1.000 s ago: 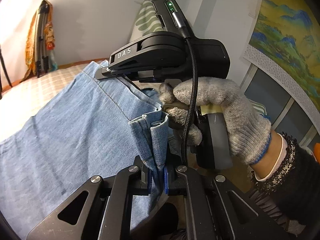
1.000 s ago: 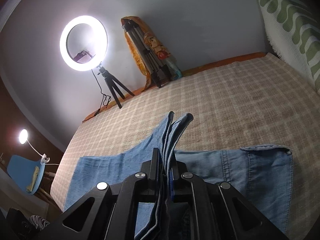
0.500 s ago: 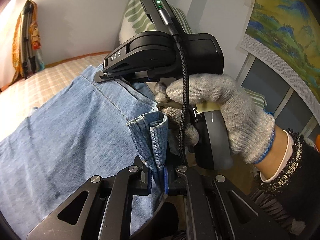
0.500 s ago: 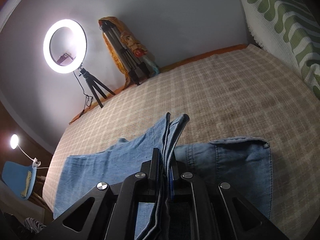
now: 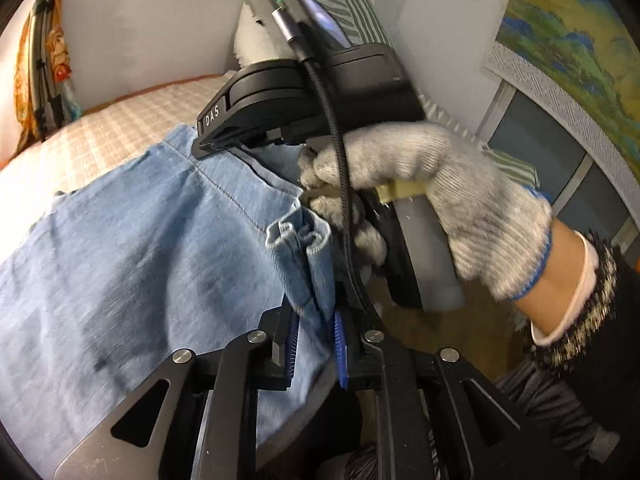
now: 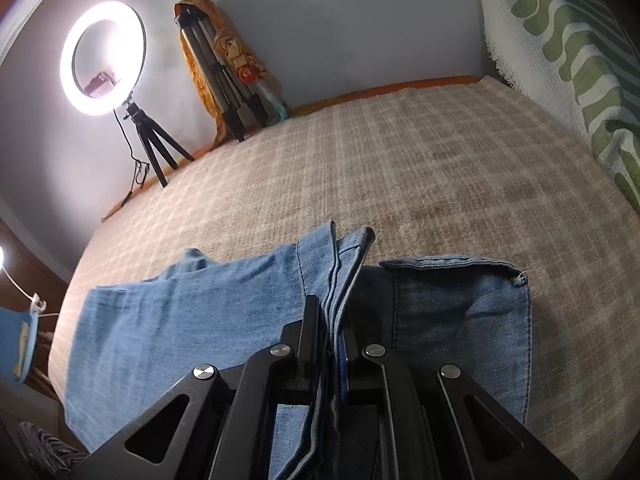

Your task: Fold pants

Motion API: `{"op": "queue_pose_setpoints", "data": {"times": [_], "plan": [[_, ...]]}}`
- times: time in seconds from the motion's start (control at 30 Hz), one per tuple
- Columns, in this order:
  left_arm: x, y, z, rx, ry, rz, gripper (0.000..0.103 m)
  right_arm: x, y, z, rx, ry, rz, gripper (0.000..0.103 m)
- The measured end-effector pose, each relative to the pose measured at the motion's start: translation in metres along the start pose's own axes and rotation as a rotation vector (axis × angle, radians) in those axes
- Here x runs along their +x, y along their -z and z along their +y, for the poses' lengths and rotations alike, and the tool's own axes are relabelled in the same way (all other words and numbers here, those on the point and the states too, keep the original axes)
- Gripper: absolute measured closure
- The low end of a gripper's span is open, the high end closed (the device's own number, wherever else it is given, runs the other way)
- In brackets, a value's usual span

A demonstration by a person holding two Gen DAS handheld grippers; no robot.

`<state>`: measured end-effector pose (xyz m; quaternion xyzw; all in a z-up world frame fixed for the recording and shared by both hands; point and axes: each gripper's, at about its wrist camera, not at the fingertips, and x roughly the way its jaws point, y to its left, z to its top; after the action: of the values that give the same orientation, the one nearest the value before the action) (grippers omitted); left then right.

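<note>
pants (image 6: 168,320) spread on bed (image 6: 400,168), long axis running left from both grippers. right gripper (image 6: 331,328) pinches stacked hems tight. left gripper (image 5: 314,334) jaws have just been parting, hem fold loose between them. both low over the folded-down layer; judged: release next.

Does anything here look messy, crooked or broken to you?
Nothing looks broken or spilled. The jeans lie partly folded on the checked bedcover. The one untidy spot is the bunched, crumpled hem between the left gripper's jaws, which have just been opening. The right gripper pinches stacked denim edges neatly.
</note>
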<state>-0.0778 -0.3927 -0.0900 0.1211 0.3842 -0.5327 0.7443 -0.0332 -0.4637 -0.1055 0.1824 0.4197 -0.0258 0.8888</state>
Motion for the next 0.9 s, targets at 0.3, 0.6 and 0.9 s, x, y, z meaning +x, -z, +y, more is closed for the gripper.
{"op": "queue_pose_setpoints", "data": {"times": [0.3, 0.6, 0.9], "plan": [[-0.042, 0.011, 0.003, 0.012, -0.07, -0.028, 0.065, -0.009, -0.003, 0.006, -0.037, 0.131, -0.018, 0.083], [-0.094, 0.032, 0.03, -0.051, -0.156, -0.062, 0.046, -0.044, -0.015, 0.021, -0.04, 0.148, -0.137, 0.062], [-0.133, 0.044, 0.051, -0.095, -0.293, -0.104, 0.028, -0.051, -0.017, 0.074, -0.15, 0.106, -0.188, 0.041]]}}
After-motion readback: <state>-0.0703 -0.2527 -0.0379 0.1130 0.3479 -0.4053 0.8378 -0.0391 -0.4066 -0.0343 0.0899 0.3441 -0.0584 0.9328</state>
